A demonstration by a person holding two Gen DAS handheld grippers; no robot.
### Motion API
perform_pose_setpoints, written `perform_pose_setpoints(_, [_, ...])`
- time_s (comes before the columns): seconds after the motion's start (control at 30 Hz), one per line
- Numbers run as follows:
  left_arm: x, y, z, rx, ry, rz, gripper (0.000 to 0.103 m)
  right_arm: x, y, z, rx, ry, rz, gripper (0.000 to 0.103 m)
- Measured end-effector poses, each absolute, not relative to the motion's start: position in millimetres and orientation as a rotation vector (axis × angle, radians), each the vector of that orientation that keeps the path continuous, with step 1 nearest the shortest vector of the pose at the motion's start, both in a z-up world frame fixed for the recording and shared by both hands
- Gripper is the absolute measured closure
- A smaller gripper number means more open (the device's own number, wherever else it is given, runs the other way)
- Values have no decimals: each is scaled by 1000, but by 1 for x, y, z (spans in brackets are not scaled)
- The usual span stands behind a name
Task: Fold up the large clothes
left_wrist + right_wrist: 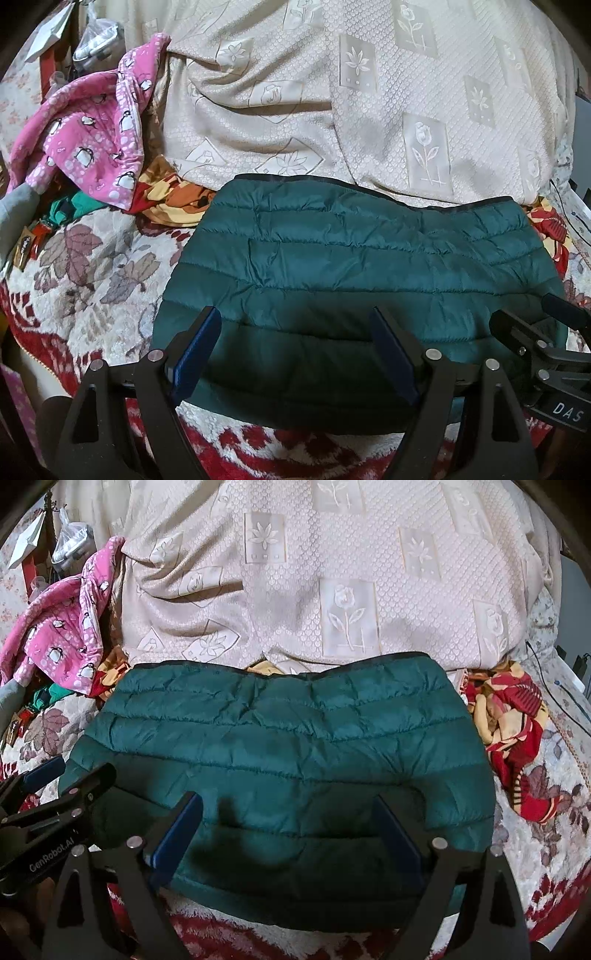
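Two open claws above folded green quilted jacket on blanket

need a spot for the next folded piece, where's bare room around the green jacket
Bare floral blanket lies left of the green jacket, below the pink penguin garment. The cream bedspread behind the jacket is open too. It is crowded at the red patterned cloth on the right.

I see teal quilted puffer jacket: smooth, faintly glossy cloth | beneath it, red-and-cream floral blanket: fuzzy pile | behind it, cream embossed bedspread: woven, satiny sheen
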State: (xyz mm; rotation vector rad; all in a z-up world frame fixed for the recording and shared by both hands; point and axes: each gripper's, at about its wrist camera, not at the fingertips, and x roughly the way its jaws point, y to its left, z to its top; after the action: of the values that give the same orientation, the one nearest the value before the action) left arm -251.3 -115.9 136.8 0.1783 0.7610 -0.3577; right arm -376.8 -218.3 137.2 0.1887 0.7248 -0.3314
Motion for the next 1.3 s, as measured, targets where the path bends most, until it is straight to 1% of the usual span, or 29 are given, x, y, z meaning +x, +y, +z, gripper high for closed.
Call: perform_pose_setpoints(1.3, [-245,-122,127,187,790,-363,55,-364,-227,129,209,746,-340,7])
